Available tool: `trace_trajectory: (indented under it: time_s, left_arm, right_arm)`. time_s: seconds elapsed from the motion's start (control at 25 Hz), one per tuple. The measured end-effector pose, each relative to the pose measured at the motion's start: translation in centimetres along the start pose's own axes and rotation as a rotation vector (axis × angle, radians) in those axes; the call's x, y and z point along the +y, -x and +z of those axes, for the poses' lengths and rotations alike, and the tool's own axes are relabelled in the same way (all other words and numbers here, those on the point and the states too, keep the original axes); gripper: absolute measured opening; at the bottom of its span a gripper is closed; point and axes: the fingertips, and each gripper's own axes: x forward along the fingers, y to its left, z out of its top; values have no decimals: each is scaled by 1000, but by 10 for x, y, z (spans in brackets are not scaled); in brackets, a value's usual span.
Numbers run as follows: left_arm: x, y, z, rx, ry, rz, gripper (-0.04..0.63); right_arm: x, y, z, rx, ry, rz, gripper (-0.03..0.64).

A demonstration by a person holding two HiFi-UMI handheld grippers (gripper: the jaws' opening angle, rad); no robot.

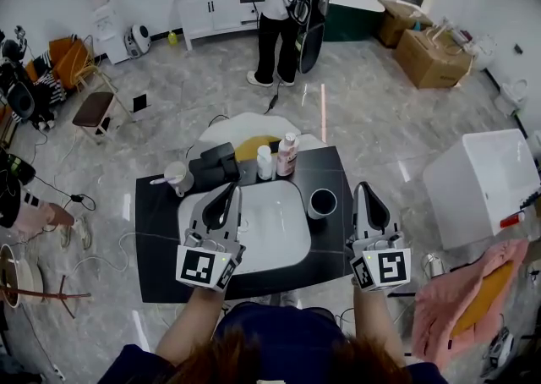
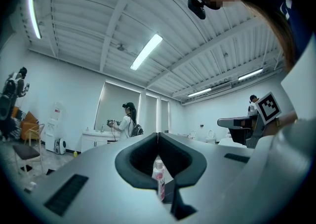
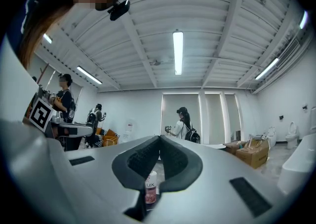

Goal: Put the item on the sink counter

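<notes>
Hovering clenched and empty at the black desk's [image 1: 161, 277] six o'clock edge, the left gripper [image 1: 230, 196] and right gripper [image 1: 365, 196] face a pink and white plastic bottle [image 1: 287, 154] standing on it at twelve o'clock: item delivered, or another awaited.

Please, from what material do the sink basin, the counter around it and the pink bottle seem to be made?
Sink basin: likely glazed ceramic, as it looks white, smooth and glossy.
Counter: perhaps polished stone or laminate, as it is black with a slight sheen.
Pink bottle: probably plastic, with a white cap and a printed label.
</notes>
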Motion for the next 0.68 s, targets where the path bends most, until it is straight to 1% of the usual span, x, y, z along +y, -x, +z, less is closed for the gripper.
trace_trajectory:
  time_s: [0.68]
  left_arm:
    - [-11,-3,-3,11,4,-15,21]
  right_arm:
    - [-5,5,7,-19,4,-2,15]
